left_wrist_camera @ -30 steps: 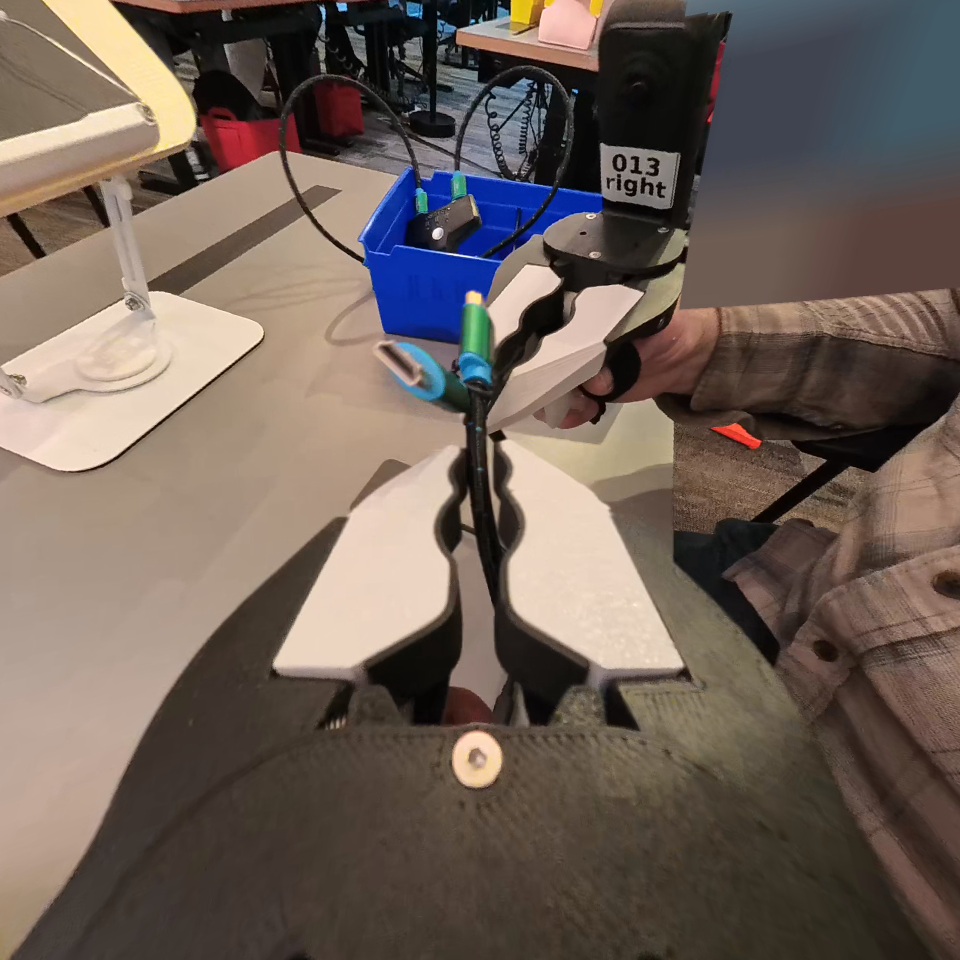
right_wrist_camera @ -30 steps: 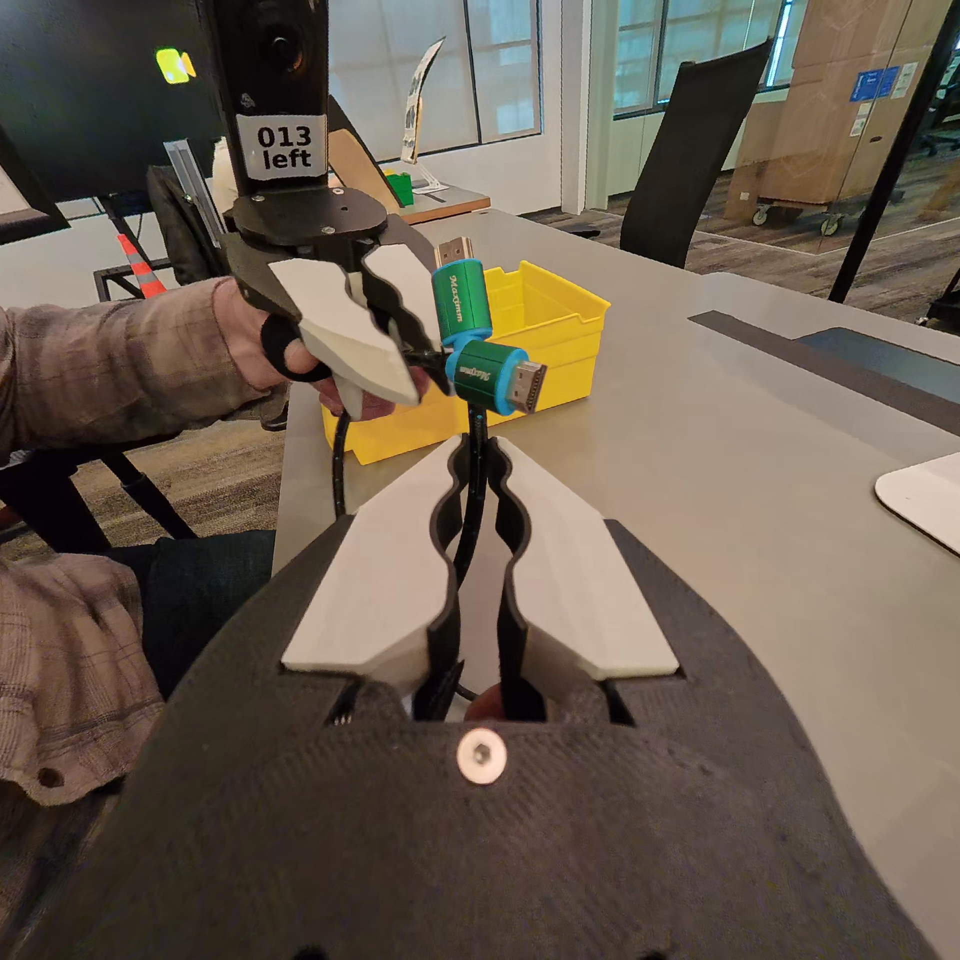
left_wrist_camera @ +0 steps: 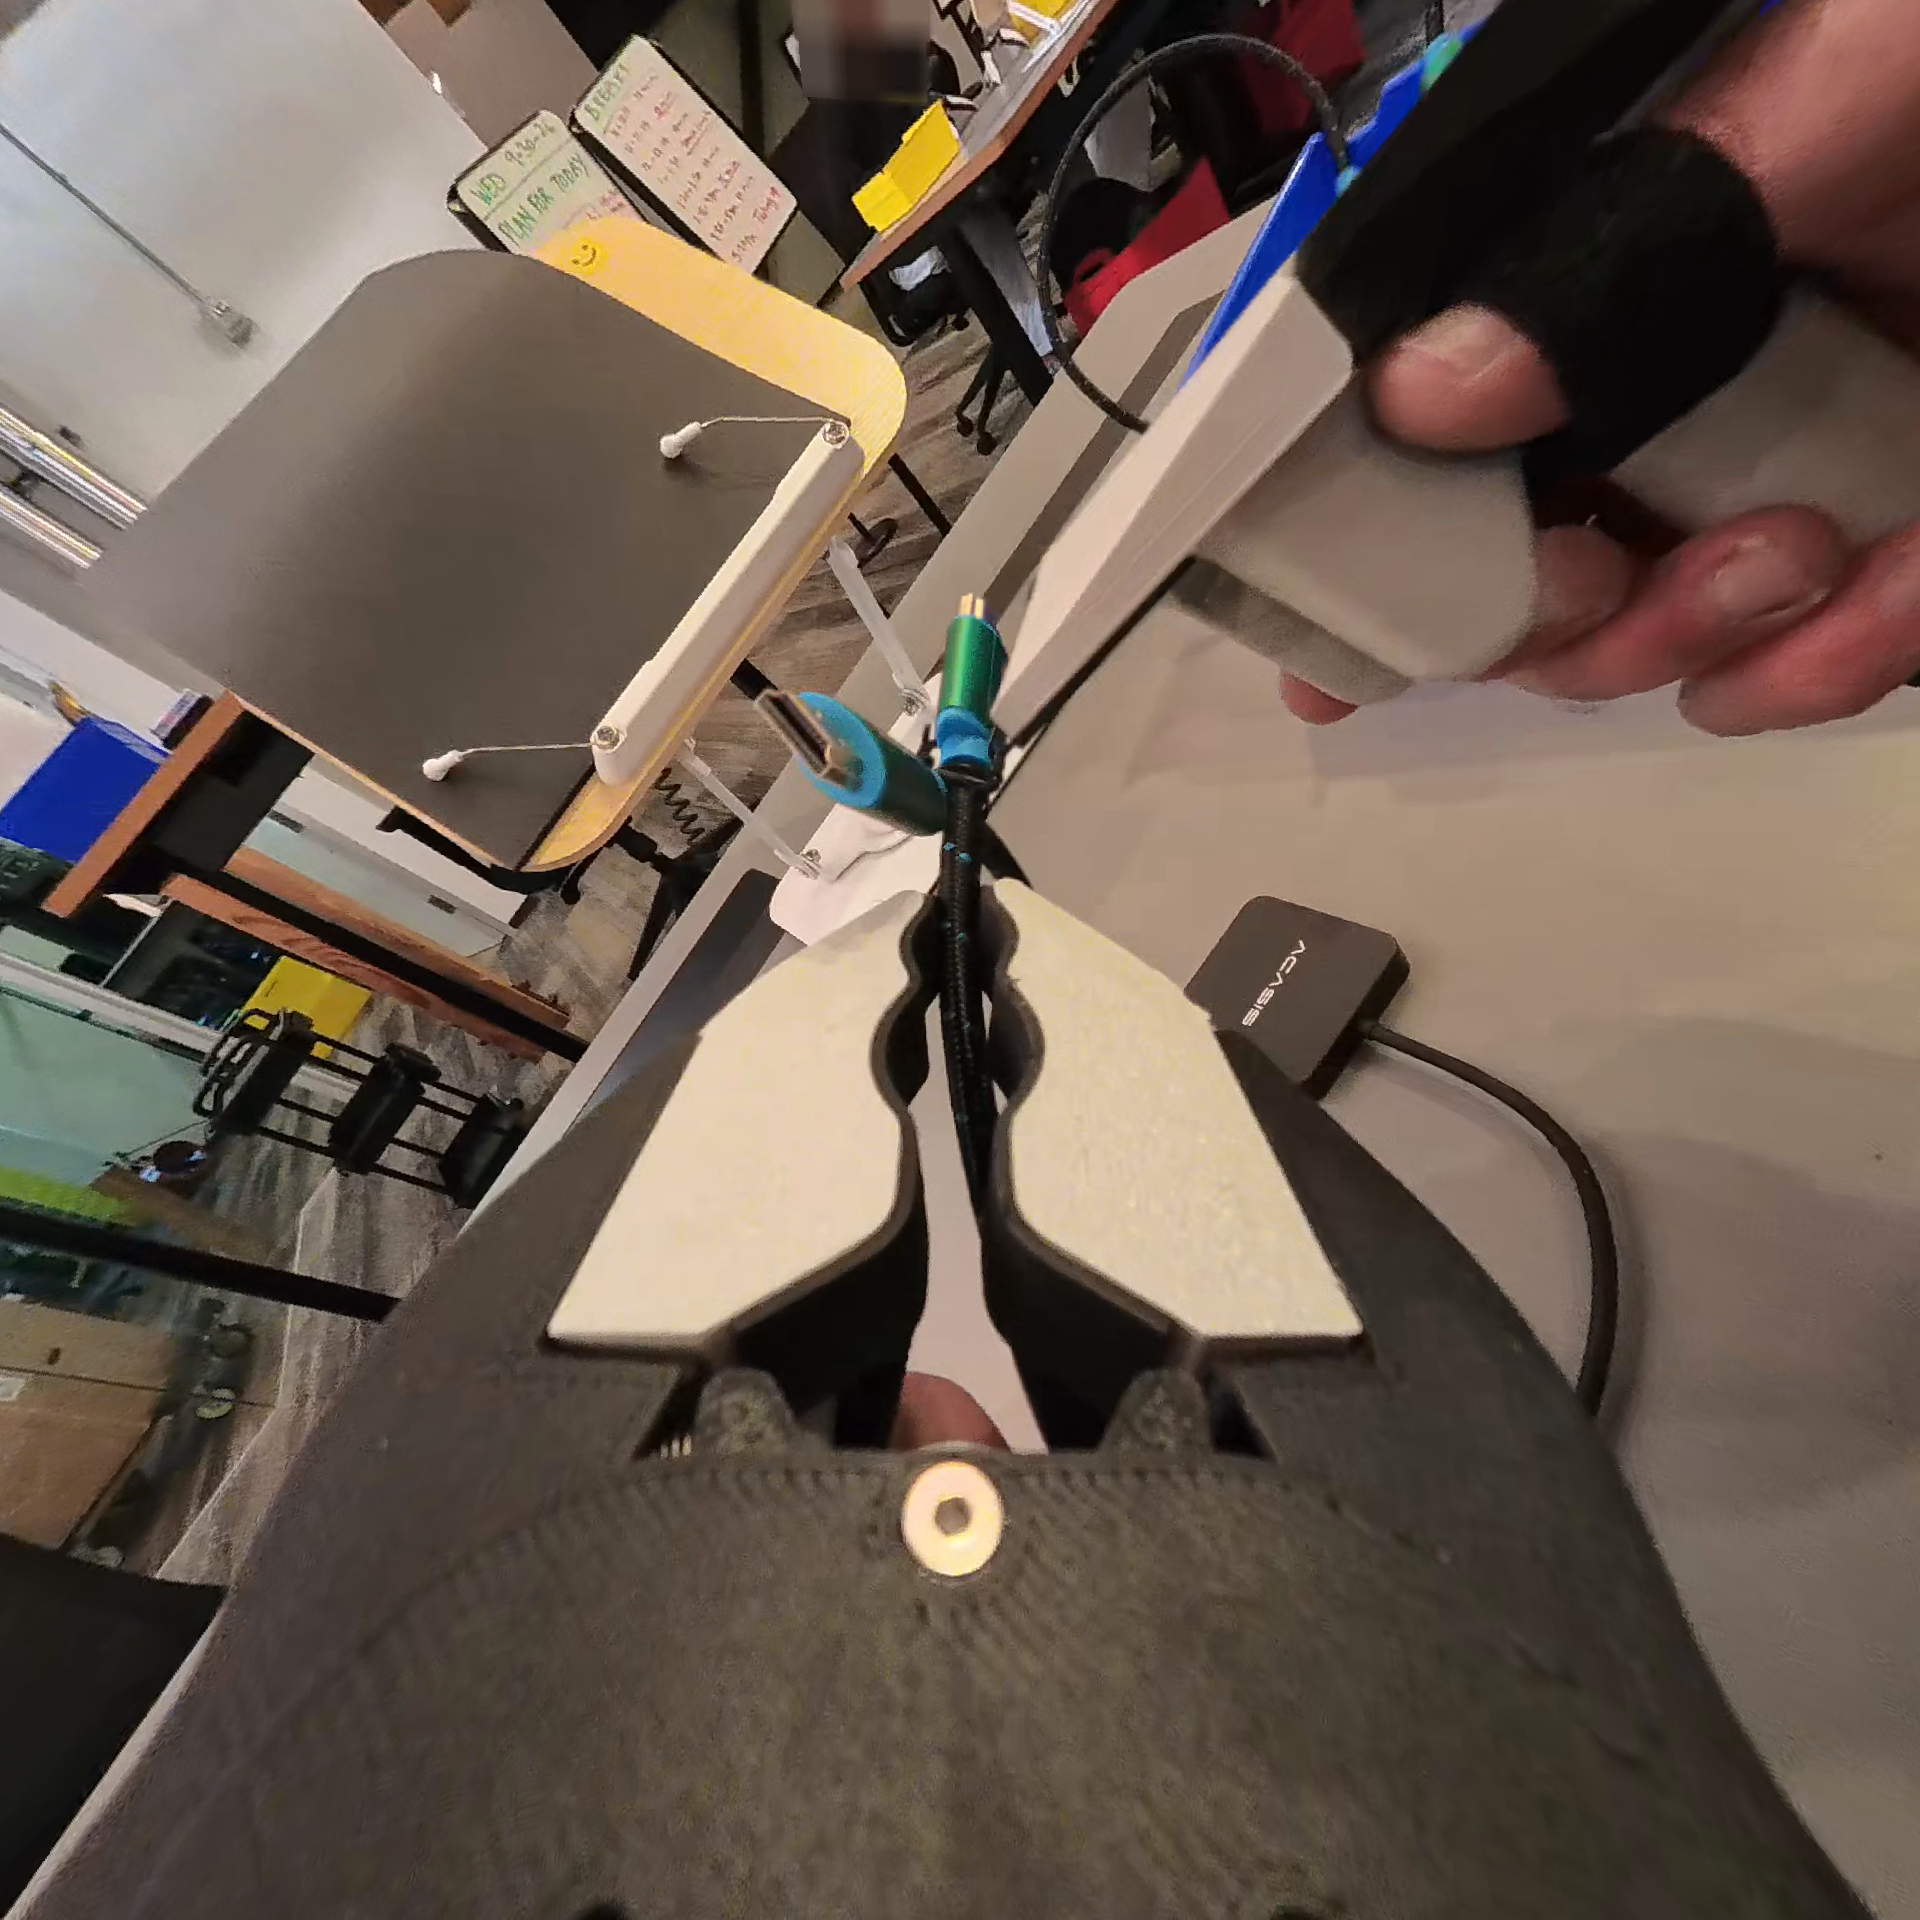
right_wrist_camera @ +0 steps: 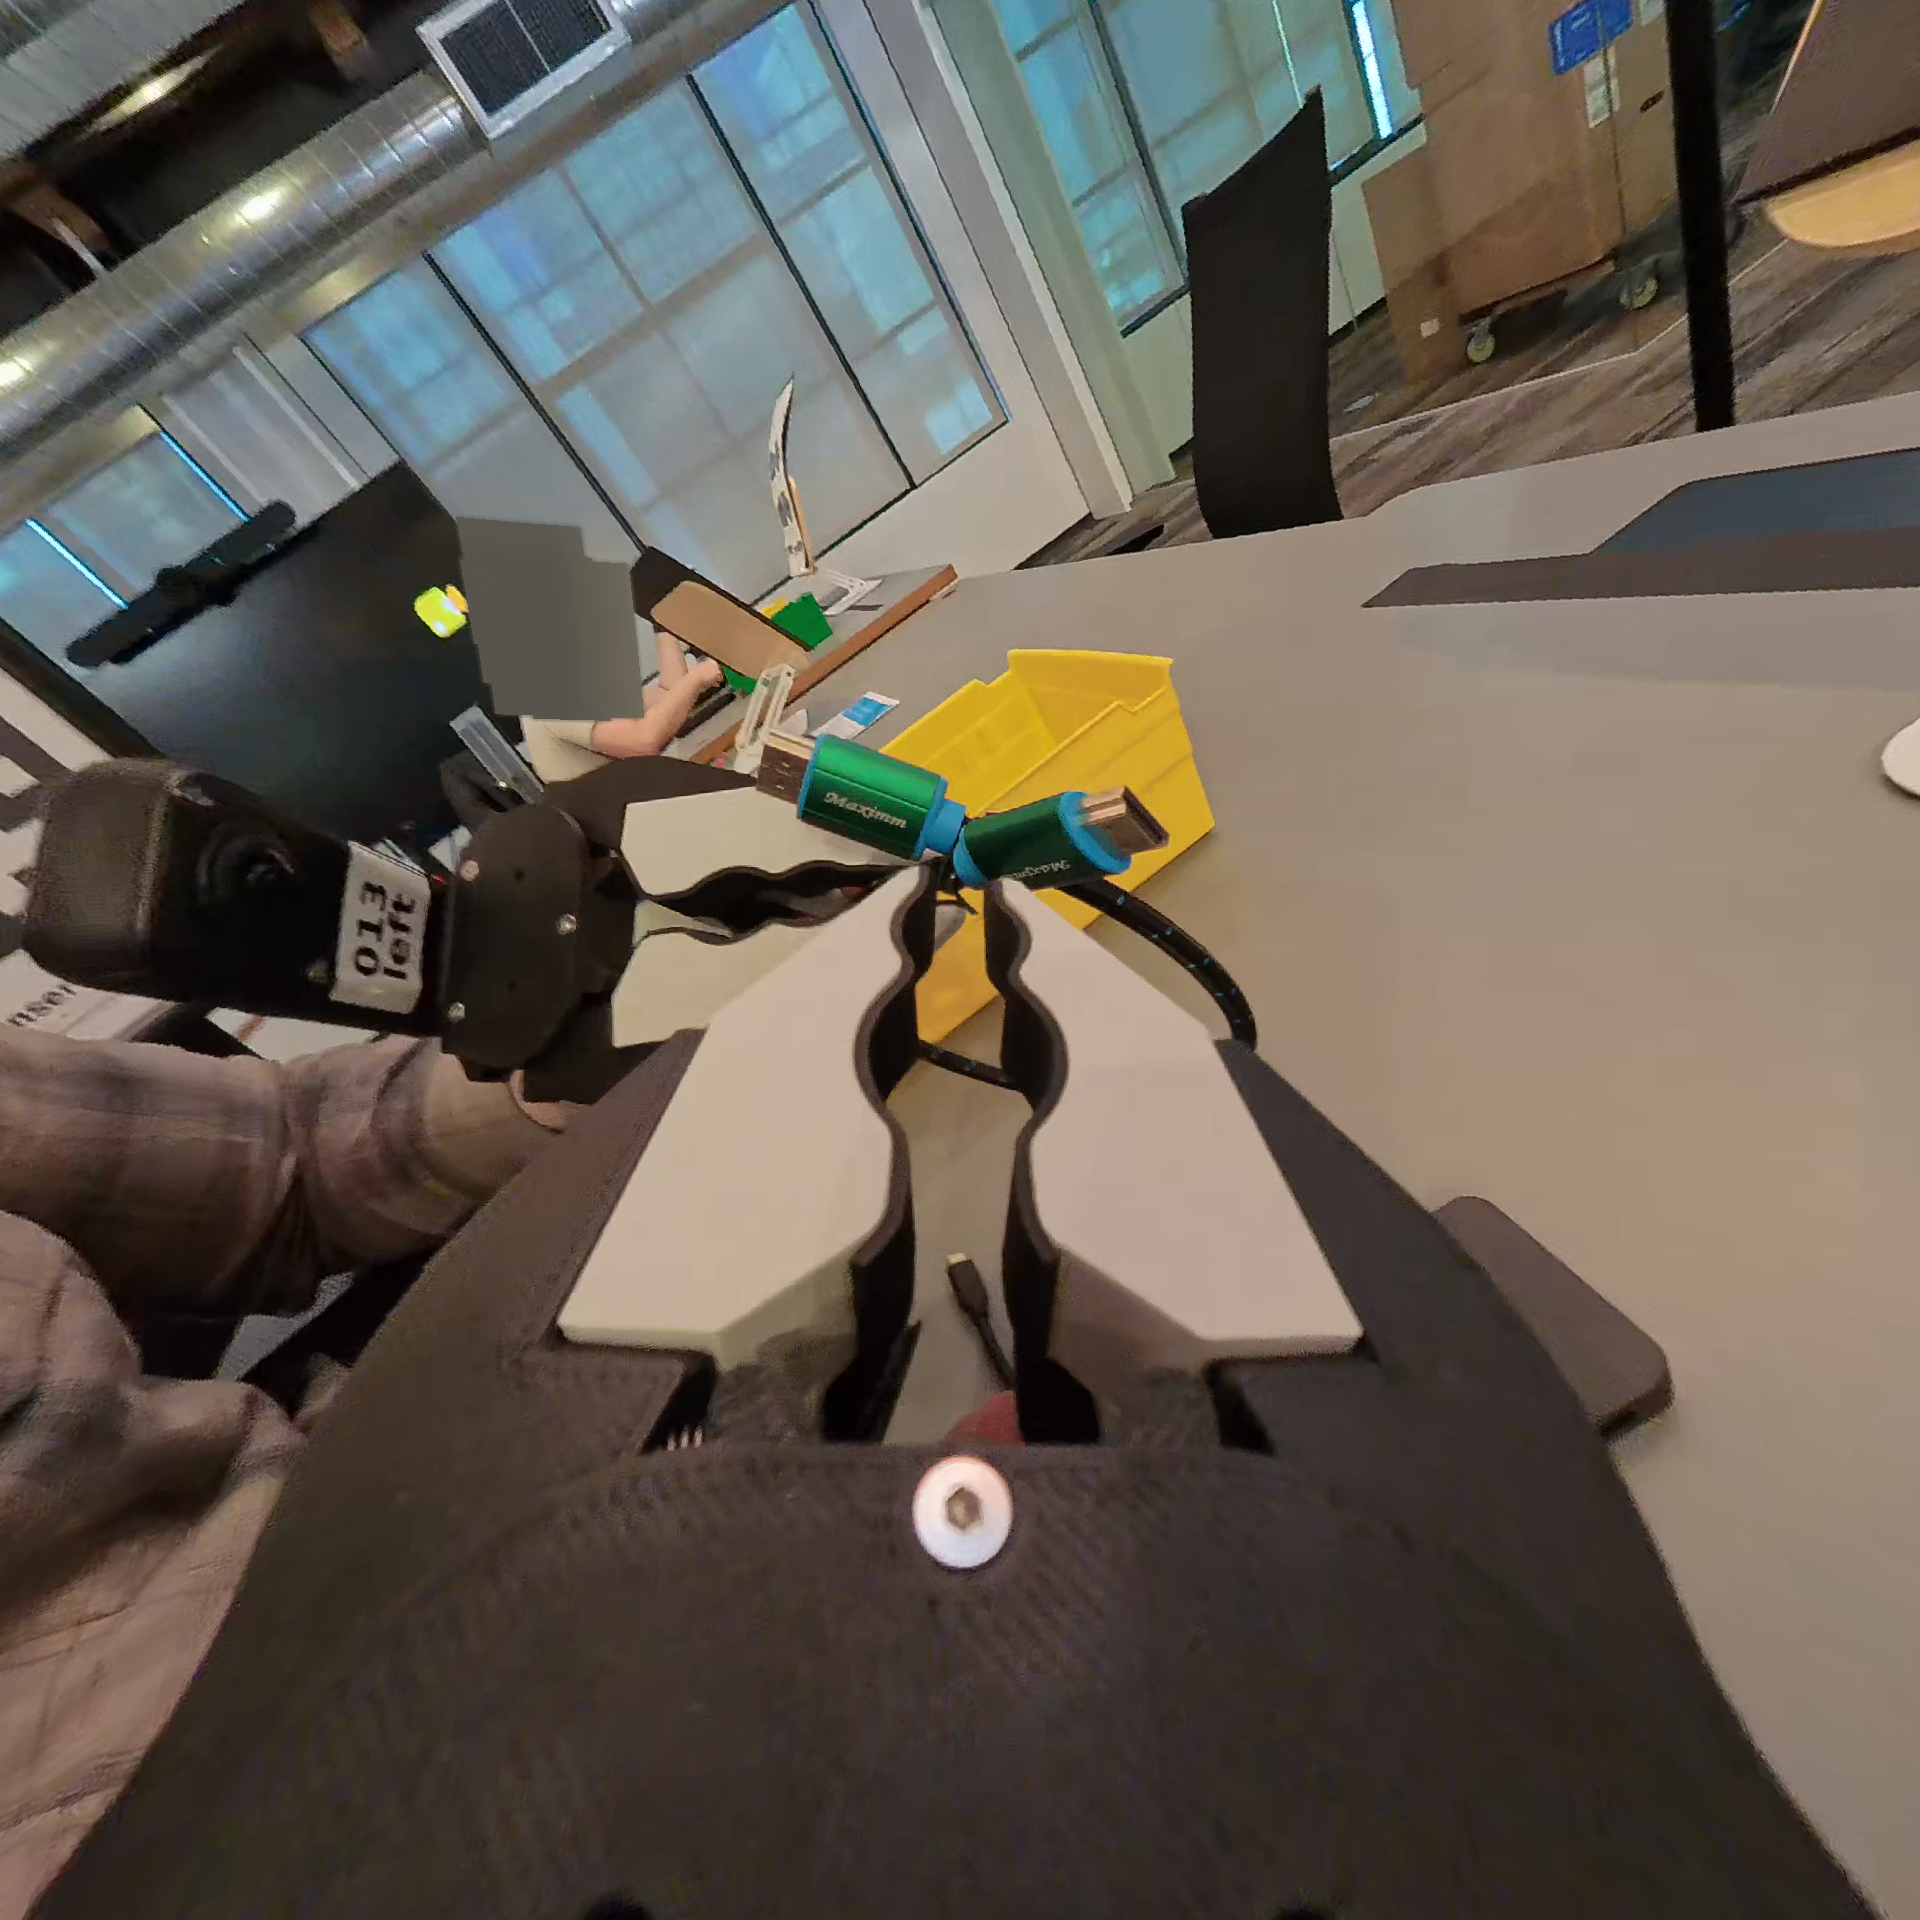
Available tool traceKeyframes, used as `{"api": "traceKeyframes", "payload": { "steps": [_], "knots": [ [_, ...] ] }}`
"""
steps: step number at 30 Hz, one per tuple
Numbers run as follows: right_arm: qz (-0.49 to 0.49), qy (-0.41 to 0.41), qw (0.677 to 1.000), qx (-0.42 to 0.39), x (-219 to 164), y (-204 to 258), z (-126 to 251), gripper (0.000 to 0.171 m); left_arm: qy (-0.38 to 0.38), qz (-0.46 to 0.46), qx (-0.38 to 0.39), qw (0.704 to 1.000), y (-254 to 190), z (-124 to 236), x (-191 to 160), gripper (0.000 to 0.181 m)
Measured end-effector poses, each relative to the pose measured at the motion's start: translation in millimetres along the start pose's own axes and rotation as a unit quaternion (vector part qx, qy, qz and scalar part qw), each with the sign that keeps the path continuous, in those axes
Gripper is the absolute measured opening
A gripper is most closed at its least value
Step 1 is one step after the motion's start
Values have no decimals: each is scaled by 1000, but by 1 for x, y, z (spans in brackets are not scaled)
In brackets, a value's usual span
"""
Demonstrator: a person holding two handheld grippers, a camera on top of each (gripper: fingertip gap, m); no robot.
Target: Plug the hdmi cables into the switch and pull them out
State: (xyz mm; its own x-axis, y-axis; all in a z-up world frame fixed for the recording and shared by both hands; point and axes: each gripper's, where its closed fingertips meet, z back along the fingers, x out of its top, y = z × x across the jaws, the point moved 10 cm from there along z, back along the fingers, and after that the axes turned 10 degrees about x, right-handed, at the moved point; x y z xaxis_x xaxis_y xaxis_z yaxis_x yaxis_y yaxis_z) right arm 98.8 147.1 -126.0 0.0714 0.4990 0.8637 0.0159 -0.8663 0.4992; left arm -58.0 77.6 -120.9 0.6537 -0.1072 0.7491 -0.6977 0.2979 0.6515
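The left claw (left_wrist_camera: 961,925) is held up over the grey table (left_wrist_camera: 1558,883). Its two white fingers are squeezed almost together, and they pinch a black cable (left_wrist_camera: 961,1039) that runs up between them. Just past the fingertips, up in the air above the table, the cable ends in a plug with a blue collar (left_wrist_camera: 862,769) that points off to the left. Right next to it a green plug (left_wrist_camera: 971,665) points up. The two plugs touch at their back ends, and neither one is in the switch.

The switch (left_wrist_camera: 1299,971) is a small flat black box. It lies flat on the table, just to the right of the left claw's fingers. A thin black cord (left_wrist_camera: 1538,1132) comes out of it and curls across the table.

The right claw (right_wrist_camera: 954,894) is also up over the table, and a hand (left_wrist_camera: 1662,520) holds its grip. A thin gap shows between its fingers, and the table can be seen through it. Its tips reach the spot where the two plugs meet, but I cannot tell if they are pinching anything there.

A yellow bin (right_wrist_camera: 1091,717) sits on the table behind the plugs.
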Motion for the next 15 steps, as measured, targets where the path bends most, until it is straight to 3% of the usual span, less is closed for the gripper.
{"api": "traceKeyframes", "payload": {
  "steps": [15],
  "knots": [
    [131, 45, 990, -37, 0, 14, -9, 0, 8, 78, 1, 997, 1, -3, 8, 5]
  ]
}}
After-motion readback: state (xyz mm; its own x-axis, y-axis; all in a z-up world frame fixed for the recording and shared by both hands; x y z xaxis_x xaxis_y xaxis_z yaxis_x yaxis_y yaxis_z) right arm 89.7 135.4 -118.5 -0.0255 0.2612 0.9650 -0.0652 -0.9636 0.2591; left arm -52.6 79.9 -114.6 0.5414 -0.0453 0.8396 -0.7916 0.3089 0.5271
